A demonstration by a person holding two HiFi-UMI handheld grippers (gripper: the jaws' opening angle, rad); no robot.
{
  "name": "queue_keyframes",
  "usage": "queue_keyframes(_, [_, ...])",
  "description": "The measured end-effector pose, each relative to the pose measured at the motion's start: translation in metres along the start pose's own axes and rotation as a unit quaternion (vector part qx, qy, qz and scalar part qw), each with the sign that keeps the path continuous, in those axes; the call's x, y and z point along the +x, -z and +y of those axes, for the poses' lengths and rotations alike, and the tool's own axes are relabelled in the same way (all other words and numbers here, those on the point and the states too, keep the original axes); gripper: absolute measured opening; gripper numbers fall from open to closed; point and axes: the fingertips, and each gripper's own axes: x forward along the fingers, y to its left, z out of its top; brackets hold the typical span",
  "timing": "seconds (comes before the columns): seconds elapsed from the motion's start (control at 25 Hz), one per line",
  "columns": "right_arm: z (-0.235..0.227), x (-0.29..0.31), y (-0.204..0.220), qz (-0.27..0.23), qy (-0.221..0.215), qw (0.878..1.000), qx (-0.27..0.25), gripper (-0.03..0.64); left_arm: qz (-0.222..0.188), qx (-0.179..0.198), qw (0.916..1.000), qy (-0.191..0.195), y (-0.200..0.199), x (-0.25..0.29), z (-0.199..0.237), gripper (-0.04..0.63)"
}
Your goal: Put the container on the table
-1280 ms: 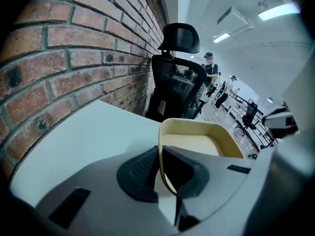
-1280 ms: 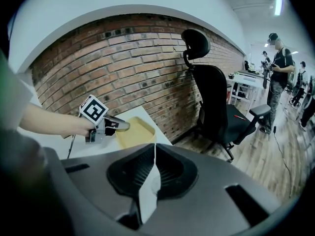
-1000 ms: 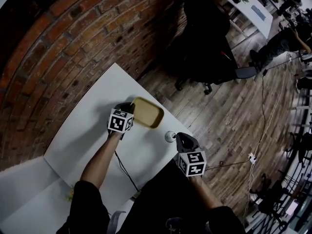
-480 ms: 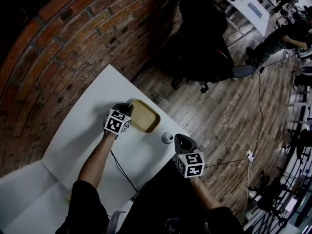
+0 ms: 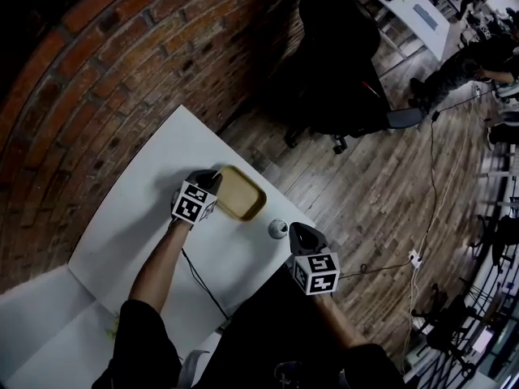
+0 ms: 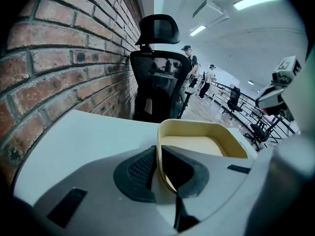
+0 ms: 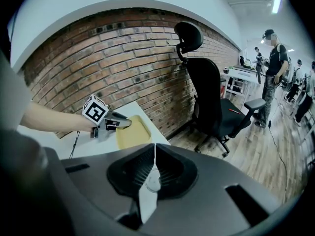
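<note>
Left gripper (image 5: 212, 181) and tan container (image 5: 242, 194) edged slightly toward brick wall (image 5: 122, 71); jaws clamp container's near rim. Right gripper (image 5: 301, 234) pinched together, empty, well apart from container.

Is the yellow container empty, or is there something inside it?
Empty. The left gripper view looks into the container and shows only its bare, smooth bottom; the head view shows nothing in it either.

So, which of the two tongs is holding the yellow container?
The left tongs: they are closed on the near rim of the container. The right tongs are closed on nothing and stay apart from it.
</note>
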Motion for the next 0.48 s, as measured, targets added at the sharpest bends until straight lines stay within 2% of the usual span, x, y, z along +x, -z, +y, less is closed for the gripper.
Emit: queue_keyframes(0.48, [0.008,-0.009,0.002,-0.006,-0.002,1.000,-0.009,0.025,-0.034,-0.011,0.9991,-0.023,-0.011,-0.028,0.002,0.025])
